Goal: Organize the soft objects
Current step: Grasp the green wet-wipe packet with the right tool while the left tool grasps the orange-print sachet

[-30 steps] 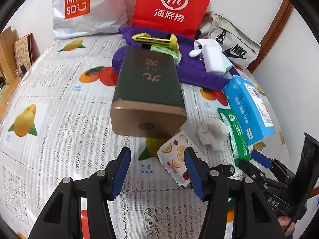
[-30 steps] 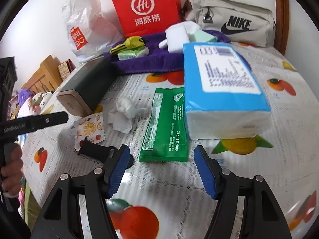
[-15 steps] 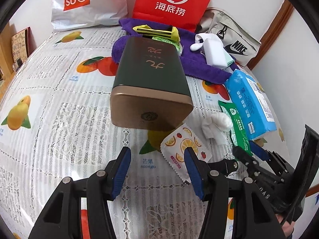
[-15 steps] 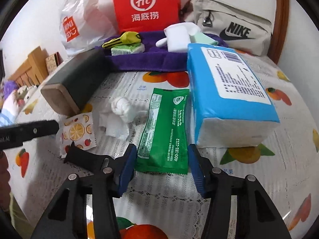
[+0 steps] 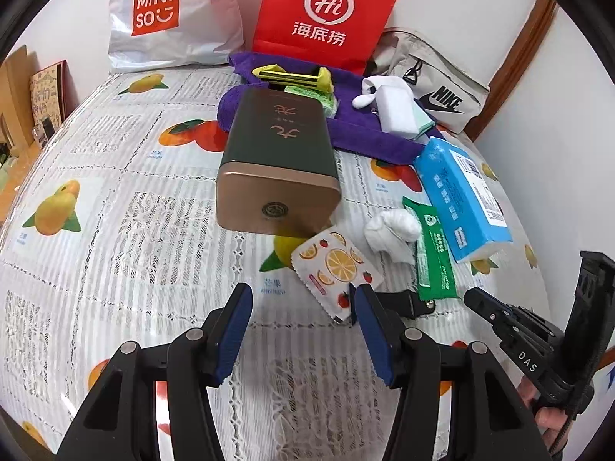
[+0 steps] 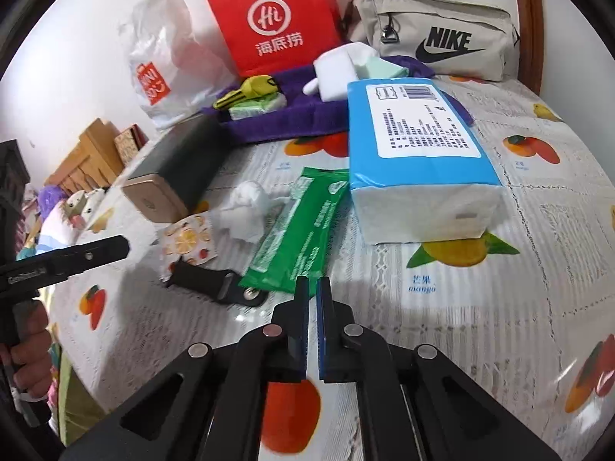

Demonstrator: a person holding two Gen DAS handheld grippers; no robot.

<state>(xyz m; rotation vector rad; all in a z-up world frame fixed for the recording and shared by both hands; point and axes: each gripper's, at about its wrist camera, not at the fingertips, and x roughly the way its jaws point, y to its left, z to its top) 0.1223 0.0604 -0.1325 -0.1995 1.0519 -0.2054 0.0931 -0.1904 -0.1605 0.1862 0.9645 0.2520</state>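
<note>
- Right wrist view shows your right gripper [image 6: 312, 288] closed on nothing, beside the green packet [image 6: 303, 230].
- Your left gripper [image 5: 301, 307] hangs half-open, empty.
- Crumpled tissue [image 6: 250, 211], blue tissue pack [image 6: 415, 153] and fruit sachet [image 5: 334, 265] lie scattered; sorting looks barely started.

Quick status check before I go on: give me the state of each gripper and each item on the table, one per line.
left gripper: open, empty
right gripper: shut, empty
green wipes pack: flat, sealed
blue tissue pack: lying flat
white crumpled tissue: loose on table
dark green tin: on its side, closed
fruit-print sachet: flat
purple towel: spread, items on it
</note>
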